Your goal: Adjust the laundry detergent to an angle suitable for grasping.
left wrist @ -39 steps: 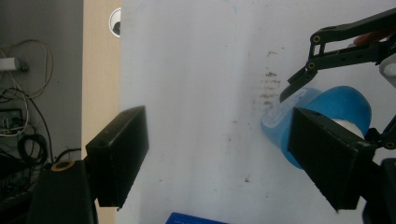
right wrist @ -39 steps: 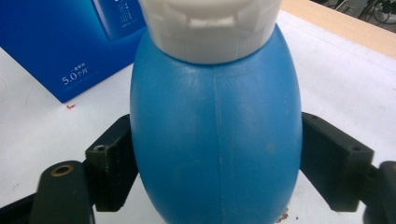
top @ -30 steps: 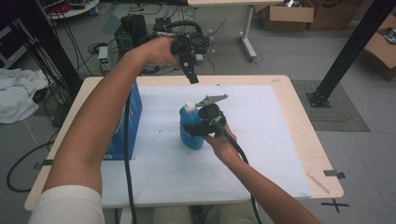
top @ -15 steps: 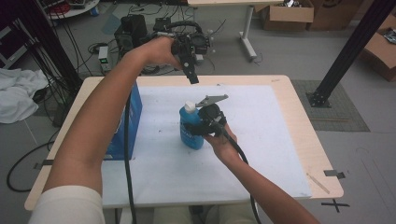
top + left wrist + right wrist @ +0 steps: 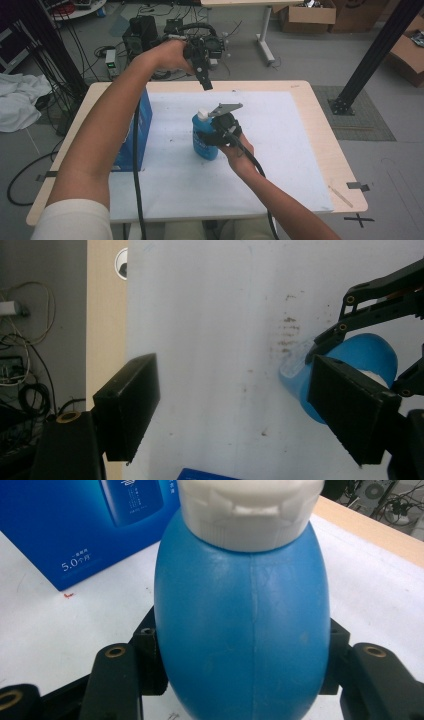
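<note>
We see a blue bottle [image 5: 204, 139] with a white cap [image 5: 202, 115] standing upright near the middle of the white sheet [image 5: 280, 145] that covers the table [image 5: 325, 130]. In the right gripper view the blue bottle [image 5: 242, 625] is very close, and we can see its white cap [image 5: 247, 510] up top.

The right gripper [image 5: 216, 136] is clamped on the bottle. Its two black jaws press on the bottle's round sides, one on each side. The right hand [image 5: 239, 155] holds this gripper from just behind the bottle.

The left gripper [image 5: 205, 82] hangs in the air above the far part of the sheet, well above the bottle, and it touches nothing. In the left gripper view its jaws are spread wide apart, with bare white sheet between them, and the bottle [image 5: 345, 365] peeks out behind one jaw.

A blue box [image 5: 139, 130] stands at the left edge of the sheet, near the bottle. We see its white writing in the right gripper view [image 5: 85, 525].
</note>
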`<state>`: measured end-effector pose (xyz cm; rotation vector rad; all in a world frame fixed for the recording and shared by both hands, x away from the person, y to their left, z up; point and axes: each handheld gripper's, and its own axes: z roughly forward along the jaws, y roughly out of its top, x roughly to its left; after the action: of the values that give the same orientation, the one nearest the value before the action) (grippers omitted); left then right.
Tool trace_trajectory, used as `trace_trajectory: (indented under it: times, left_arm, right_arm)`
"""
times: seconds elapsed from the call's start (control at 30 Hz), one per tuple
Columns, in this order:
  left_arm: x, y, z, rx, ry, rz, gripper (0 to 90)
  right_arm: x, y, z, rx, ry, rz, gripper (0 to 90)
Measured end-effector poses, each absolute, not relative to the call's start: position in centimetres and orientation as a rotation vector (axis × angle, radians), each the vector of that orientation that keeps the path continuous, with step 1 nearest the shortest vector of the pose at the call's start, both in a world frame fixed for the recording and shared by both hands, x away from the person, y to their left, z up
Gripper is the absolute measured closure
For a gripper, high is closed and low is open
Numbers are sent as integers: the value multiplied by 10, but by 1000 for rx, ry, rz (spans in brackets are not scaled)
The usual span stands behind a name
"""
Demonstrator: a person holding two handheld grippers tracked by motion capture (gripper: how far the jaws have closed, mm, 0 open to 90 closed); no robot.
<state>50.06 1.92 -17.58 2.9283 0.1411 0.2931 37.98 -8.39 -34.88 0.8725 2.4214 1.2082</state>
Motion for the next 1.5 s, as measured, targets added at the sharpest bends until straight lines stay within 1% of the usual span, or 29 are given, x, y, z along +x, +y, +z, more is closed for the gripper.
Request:
trace_trajectory:
  times: [0.4, 0.53, 0.8, 1.07, 1.23, 1.5]
  left_arm:
    - [501, 19, -176, 2930, 151, 294, 221]
    - [499, 19, -176, 2931, 157, 292, 221]
    - [497, 18, -173, 2926, 148, 312, 219]
    - [494, 16, -174, 2931, 155, 319, 220]
    - [492, 15, -174, 2932, 160, 316, 221]
    - [491, 16, -176, 2932, 167, 315, 221]
  right_arm:
    - [375, -85, -340, 716, 2505, 1178, 425]
    - [372, -94, -330, 638, 2567, 1198, 425]
    - [369, -112, -320, 469, 2681, 1231, 426]
    - [372, -130, -320, 303, 2757, 1361, 426]
    - [370, -132, -319, 159, 2816, 1403, 426]
    - [373, -139, -322, 25, 2851, 1456, 425]
